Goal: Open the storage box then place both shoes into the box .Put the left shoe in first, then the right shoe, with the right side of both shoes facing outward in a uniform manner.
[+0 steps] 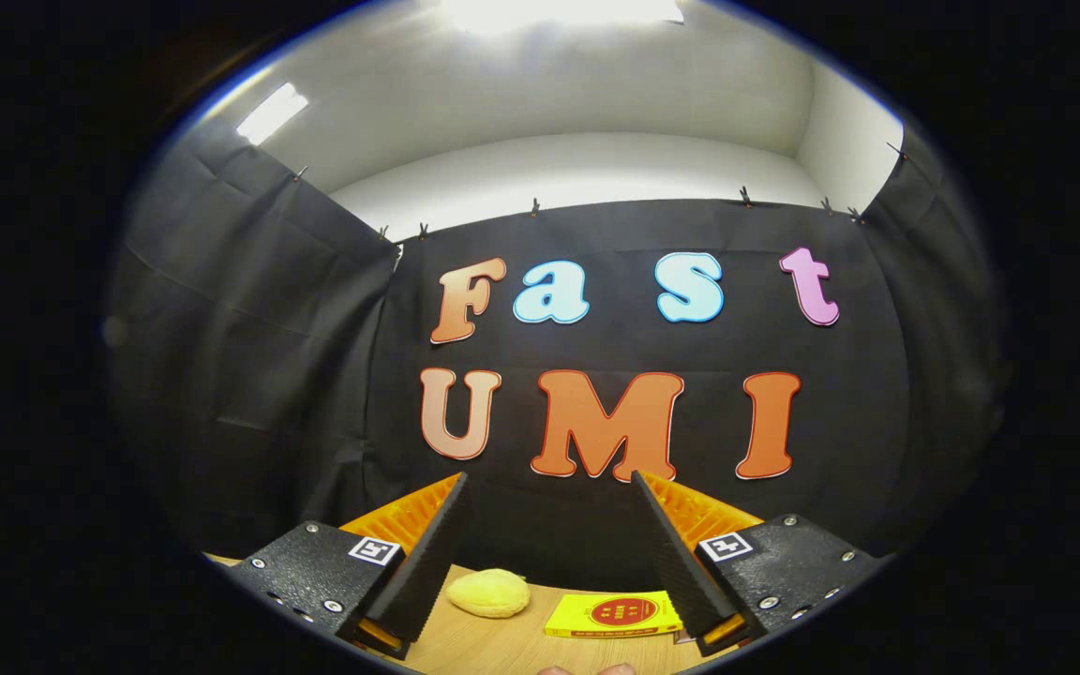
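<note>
Wooden worktop (pixel 502 642) under my gripper (pixel 549 534), whose fingers are spread wide apart with nothing between them, aimed at the booth's black cloth wall (pixel 259 375). Between the fingers, low down, I see a pale yellow soft lump (pixel 489 592), then just beside it a flat yellow packet (pixel 613 614). Storage box and shoes: I can't place them.

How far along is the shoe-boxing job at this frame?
Nothing looks done. The gripper is open, holding nothing, raised toward the booth wall. On the wooden table, between the fingers, lie a pale yellow soft lump and a flat yellow pack. Opening the box and placing both shoes are apparently still to do.
</note>
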`<state>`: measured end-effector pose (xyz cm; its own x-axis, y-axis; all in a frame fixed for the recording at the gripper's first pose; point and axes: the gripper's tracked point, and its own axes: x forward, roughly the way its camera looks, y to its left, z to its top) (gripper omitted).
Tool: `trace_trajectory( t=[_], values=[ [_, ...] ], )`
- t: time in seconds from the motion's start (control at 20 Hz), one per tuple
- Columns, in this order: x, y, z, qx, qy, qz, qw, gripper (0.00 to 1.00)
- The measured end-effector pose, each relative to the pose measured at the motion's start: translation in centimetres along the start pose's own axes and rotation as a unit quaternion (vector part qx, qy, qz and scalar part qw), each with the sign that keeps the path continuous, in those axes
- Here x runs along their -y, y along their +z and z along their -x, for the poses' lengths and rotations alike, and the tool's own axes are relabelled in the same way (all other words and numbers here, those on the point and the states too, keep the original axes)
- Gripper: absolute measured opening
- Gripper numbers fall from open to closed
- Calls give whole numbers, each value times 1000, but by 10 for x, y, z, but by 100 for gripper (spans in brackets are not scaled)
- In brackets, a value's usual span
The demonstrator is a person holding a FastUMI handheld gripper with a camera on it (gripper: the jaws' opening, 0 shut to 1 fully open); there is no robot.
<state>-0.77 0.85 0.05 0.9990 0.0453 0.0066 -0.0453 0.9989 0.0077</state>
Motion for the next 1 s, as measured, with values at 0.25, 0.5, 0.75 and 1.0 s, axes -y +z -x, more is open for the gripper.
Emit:
trace_trajectory(
  t=[0.25,0.5,0.75,1.0],
  values=[
    [3,-8,1,-11,-4,-10,1000,100],
    [-5,-35,0,-56,5,-27,998,100],
    [-22,-54,-1,-88,24,-65,994,100],
    [-44,-87,2,-144,60,-86,984,100]
  ],
)
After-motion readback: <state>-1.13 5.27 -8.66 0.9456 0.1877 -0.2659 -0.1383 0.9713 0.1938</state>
